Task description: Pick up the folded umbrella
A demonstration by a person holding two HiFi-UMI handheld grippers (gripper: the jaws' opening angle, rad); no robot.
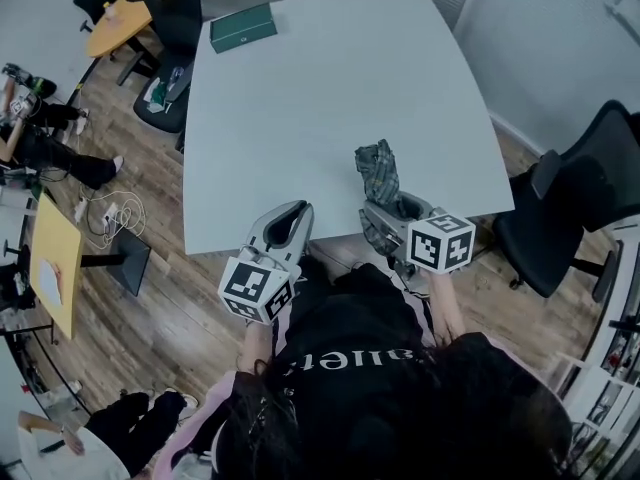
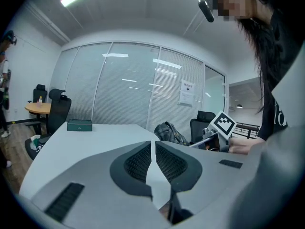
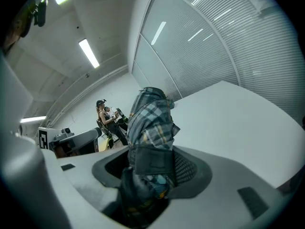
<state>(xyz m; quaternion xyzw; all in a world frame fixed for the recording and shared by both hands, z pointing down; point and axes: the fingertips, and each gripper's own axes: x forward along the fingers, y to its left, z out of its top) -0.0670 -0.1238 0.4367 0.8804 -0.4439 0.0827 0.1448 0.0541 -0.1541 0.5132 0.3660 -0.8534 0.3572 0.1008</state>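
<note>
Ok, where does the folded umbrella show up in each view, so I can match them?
Head view: the folded umbrella is right of centre, near the table's front edge, in the right gripper.
Left gripper view: the umbrella is right of centre, beyond the jaws, left of the marker cube.
Right gripper view: the umbrella is at the centre, clamped between the jaws.
Shared landmark: the white table.
</note>
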